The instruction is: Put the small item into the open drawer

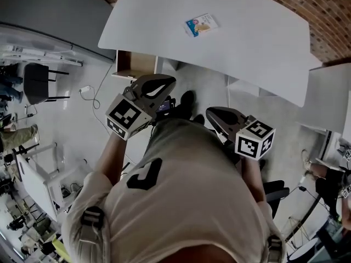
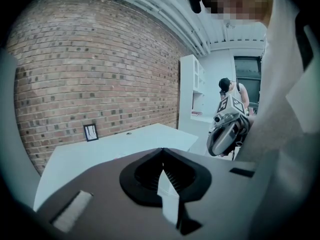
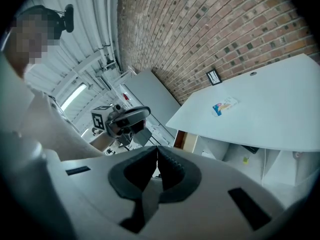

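L gripper (image 1: 164, 83), R gripper (image 1: 213, 114): jaws together, empty. Small packet (image 1: 201, 24): flat on desk (image 1: 258, 48), well apart from both. We reckon: approach low, open one wide, pinch an edge.

Pale shirt (image 1: 186, 201) with a dark patch (image 1: 145, 174) on its back; buckled straps (image 1: 93, 218) at seven and five o'clock; grey left gripper (image 1: 164, 82) and right gripper (image 1: 211, 114), black-lined jaws; black-and-white marker cubes (image 1: 127, 116).
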`<action>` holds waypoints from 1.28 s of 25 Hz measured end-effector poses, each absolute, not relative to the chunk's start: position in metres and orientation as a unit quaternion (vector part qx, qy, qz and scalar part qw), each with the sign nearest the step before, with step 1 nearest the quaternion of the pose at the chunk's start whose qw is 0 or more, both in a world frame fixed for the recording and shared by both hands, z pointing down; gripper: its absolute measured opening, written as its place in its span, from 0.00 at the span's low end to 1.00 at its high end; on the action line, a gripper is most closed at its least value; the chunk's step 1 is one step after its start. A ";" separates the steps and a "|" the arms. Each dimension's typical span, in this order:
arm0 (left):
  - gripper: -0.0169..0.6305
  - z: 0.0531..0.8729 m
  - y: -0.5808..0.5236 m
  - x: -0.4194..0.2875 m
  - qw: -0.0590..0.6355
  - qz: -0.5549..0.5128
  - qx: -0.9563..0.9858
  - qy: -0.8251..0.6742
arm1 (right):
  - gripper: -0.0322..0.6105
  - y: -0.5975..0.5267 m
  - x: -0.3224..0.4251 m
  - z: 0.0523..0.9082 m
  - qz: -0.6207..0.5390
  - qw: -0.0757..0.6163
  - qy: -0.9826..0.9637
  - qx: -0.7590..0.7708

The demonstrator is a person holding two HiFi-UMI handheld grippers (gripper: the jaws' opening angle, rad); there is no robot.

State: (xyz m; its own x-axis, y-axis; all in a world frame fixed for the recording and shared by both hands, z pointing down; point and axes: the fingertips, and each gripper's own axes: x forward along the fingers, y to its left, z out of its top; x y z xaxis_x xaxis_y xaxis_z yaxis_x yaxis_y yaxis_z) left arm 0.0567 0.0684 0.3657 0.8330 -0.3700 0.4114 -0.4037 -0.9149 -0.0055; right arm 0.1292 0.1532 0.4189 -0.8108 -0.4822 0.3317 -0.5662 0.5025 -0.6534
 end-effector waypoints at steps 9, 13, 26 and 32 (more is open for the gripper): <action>0.03 0.374 0.034 0.065 0.050 0.204 0.958 -0.195 | 0.06 0.122 0.134 0.420 0.392 0.075 -0.862 0.312; 0.03 0.376 0.017 0.065 0.054 0.200 0.958 -0.197 | 0.06 0.105 0.134 0.417 0.384 0.081 -0.864 0.316; 0.03 0.400 -0.050 0.045 0.121 0.194 0.950 -0.212 | 0.06 0.052 0.125 0.410 0.372 0.119 -0.853 0.347; 0.03 0.419 -0.082 0.033 0.141 0.195 0.945 -0.221 | 0.06 0.022 0.107 0.417 0.372 0.158 -0.853 0.330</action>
